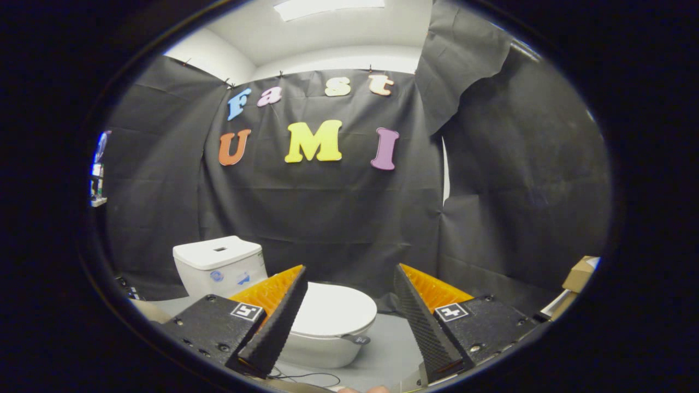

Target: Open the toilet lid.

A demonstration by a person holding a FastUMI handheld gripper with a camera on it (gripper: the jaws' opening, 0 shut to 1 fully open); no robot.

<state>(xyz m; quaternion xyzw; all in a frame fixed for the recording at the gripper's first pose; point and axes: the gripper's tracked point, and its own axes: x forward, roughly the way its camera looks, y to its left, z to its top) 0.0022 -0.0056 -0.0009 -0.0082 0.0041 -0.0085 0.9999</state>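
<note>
A small white toilet stands on the grey floor below and ahead of me. Its lid (333, 311) lies flat and closed over the bowl (322, 352), with a small grey tab (356, 339) at the front rim. The white tank (218, 265) rises behind it, to the left. My gripper (349, 305) hovers above, open, nothing between its fingers. The left finger (273, 322) covers the left side of the lid. The right finger (423, 322) sits to the right of the bowl, apart from it.
Black cloth walls close the booth behind and to both sides. A cardboard box (580, 273) sits by the right wall. A thin black cable (306, 376) lies on the grey floor (390, 349) in front of the bowl. Some equipment (98, 180) hangs at the far left.
</note>
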